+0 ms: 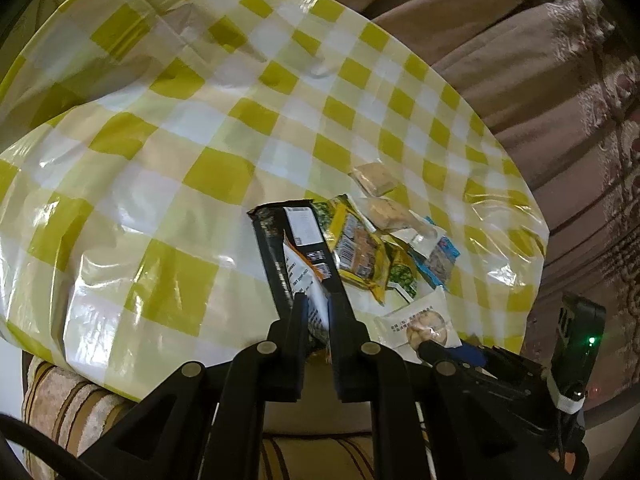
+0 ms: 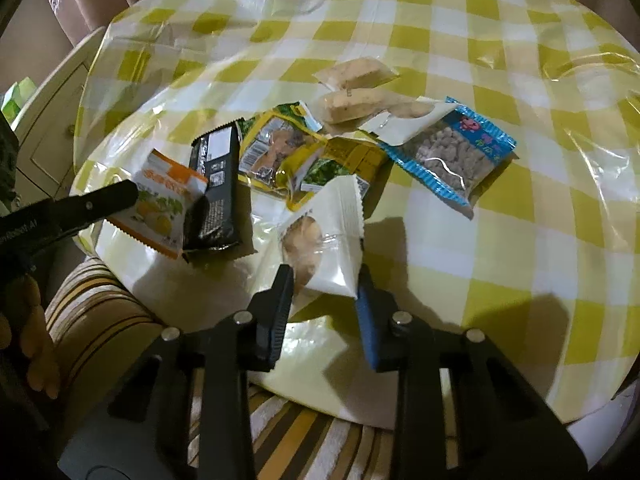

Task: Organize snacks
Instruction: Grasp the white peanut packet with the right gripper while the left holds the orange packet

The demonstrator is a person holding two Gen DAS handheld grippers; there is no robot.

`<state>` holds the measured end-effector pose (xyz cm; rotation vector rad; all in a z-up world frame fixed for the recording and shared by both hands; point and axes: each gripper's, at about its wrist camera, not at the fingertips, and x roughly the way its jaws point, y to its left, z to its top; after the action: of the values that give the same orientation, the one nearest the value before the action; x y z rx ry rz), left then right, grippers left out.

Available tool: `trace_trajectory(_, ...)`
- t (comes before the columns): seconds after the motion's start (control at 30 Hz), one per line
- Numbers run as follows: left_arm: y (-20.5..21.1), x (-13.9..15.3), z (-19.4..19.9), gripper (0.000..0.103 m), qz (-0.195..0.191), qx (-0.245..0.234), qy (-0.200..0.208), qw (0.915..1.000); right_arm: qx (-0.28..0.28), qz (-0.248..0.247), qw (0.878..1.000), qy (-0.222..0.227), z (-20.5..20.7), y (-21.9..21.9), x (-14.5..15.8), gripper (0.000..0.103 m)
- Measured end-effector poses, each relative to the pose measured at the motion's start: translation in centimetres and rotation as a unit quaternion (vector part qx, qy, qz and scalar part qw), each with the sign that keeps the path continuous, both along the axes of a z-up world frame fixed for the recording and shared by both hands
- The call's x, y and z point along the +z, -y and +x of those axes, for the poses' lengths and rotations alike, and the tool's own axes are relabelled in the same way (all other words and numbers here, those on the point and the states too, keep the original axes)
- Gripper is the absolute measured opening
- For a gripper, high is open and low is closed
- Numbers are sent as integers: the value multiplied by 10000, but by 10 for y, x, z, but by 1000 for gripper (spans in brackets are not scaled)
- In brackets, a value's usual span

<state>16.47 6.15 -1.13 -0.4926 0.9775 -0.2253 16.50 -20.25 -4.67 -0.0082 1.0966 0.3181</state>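
Observation:
My left gripper [image 1: 318, 304] is shut on an orange-and-white snack packet [image 1: 306, 276], which also shows in the right wrist view [image 2: 164, 204]; a black snack bar [image 1: 280, 248] leans against it [image 2: 214, 196]. My right gripper [image 2: 326, 280] is shut on a white cookie packet [image 2: 324, 240], also seen in the left wrist view [image 1: 420, 320], held just above the table. A pile lies behind: yellow-green packets [image 2: 288, 152], a blue-edged clear bag of brown bits [image 2: 448, 156], and clear-wrapped biscuits [image 2: 356, 92].
A round table with a yellow-and-white checked plastic cloth [image 2: 500, 280] bears the snacks. A striped cushion [image 2: 100, 328] lies below its near edge. Brown curtains [image 1: 540, 60] hang behind. A white cabinet [image 2: 52, 120] stands at left.

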Motion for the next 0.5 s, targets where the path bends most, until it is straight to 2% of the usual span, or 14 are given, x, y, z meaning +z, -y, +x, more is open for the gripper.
trace_trajectory(0.5,29,11,-5,9,160,-416,45,9990,-239,247,9991,244,-24,28,21,26)
